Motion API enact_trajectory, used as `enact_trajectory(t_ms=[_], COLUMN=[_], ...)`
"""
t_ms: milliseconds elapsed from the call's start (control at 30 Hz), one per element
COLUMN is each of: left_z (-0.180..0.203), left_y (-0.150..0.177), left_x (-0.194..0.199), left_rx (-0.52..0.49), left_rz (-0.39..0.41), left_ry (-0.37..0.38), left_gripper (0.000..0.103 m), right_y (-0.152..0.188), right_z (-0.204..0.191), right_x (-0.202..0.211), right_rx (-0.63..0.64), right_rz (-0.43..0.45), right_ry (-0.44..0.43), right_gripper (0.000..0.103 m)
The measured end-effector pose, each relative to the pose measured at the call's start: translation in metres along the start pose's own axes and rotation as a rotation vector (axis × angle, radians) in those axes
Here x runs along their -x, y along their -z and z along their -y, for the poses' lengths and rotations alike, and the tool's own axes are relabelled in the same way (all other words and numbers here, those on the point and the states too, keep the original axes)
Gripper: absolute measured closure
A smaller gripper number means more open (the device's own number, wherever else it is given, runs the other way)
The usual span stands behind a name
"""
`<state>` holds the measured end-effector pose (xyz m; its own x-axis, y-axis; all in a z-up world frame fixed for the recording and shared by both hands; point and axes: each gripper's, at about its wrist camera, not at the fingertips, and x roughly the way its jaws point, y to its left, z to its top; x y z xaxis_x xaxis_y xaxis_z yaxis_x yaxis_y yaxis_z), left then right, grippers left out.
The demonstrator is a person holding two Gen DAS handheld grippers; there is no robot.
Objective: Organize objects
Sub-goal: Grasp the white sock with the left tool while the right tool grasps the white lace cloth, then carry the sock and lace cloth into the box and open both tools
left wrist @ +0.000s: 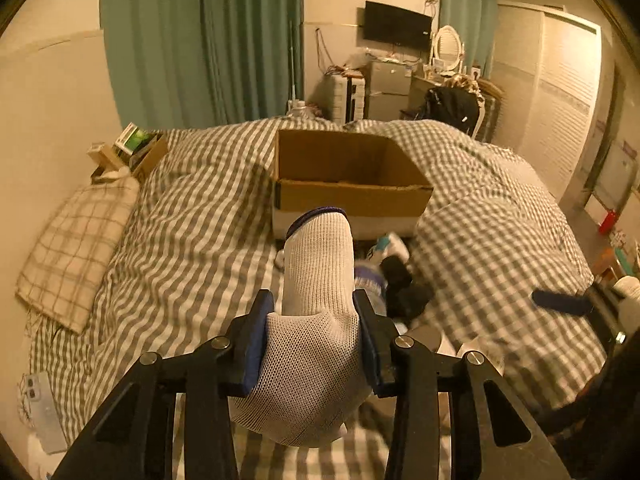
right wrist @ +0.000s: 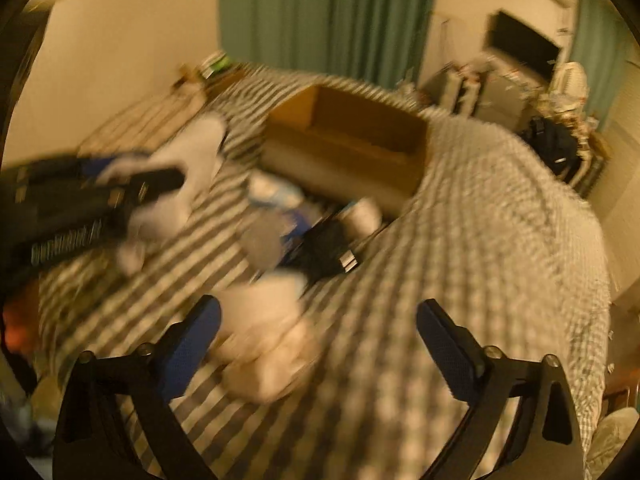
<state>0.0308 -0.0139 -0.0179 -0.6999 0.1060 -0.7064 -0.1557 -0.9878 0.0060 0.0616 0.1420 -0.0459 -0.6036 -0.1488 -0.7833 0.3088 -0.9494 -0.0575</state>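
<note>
My left gripper [left wrist: 314,304] is shut on a white sock with a dark cuff [left wrist: 320,280] and holds it above the checked bed, in front of an open cardboard box [left wrist: 352,196]. More socks, white, blue and black [left wrist: 396,276], lie in a heap just before the box. My right gripper [right wrist: 318,312] is open and empty, low over the bed, with a pale sock [right wrist: 268,340] between and just beyond its fingers. The right wrist view is blurred; in it the left gripper [right wrist: 120,188] with its white sock shows at the left, and the box [right wrist: 348,140] beyond the heap.
A checked pillow [left wrist: 76,252] lies at the bed's left edge, near a small box of items [left wrist: 132,152]. A phone [left wrist: 44,412] lies at the lower left. A dresser, a television and a wardrobe stand beyond the bed.
</note>
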Motion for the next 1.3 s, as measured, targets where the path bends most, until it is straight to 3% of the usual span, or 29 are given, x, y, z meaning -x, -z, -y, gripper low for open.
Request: enact_trajectory(t_ms=[67,167,233,333,633,933,1100,1300], left_z=[-0.002,-0.003,-0.002,-0.004,-0.008,-0.013,-0.015,-0.01], left_y=[0.005,0.008,0.007,0.009,-0.015,-0.114,-0.171,-0.186], left_x=[0.001,0.0,-0.001,0.0,0.0,-0.026,-0.07,-0.142], left_rx=[0.004,0.009,0.006,0.006,0.016,-0.015,-0.048,-0.065], left_rz=[-0.006,-0.013,-0.01,-0.006,0.022,0.101,0.118,0.068], left_ry=[0.001,0.014,0.016,0.019,0.035,0.077,0.05,0.065], left_gripper=[0.063,0.063,0.063,0.063,0.063,0.063,0.063,0.063], right_y=[0.009,0.019,0.022,0.022,-0.03,-0.141,-0.199,-0.232], right_z=[-0.008,-0.017,-0.023,-0.023,0.009,0.061,0.089,0.116], right_x=[-0.009,-0.021,-0.027,-0.022,0.029,0.055,0.022,-0.069], right_rx=[0.017,0.046,0.077,0.088,0.09,0.089,0.095,0.072], right_rz=[-0.049,-0.099,-0.12,-0.104,0.067,0.249,0.258,0.178], right_ry=[-0.029,-0.051,-0.054,-0.062,0.015,0.08,0.078,0.045], right_gripper=[0.014,0.042,0.07,0.083,0.087,0.087,0.087,0.089])
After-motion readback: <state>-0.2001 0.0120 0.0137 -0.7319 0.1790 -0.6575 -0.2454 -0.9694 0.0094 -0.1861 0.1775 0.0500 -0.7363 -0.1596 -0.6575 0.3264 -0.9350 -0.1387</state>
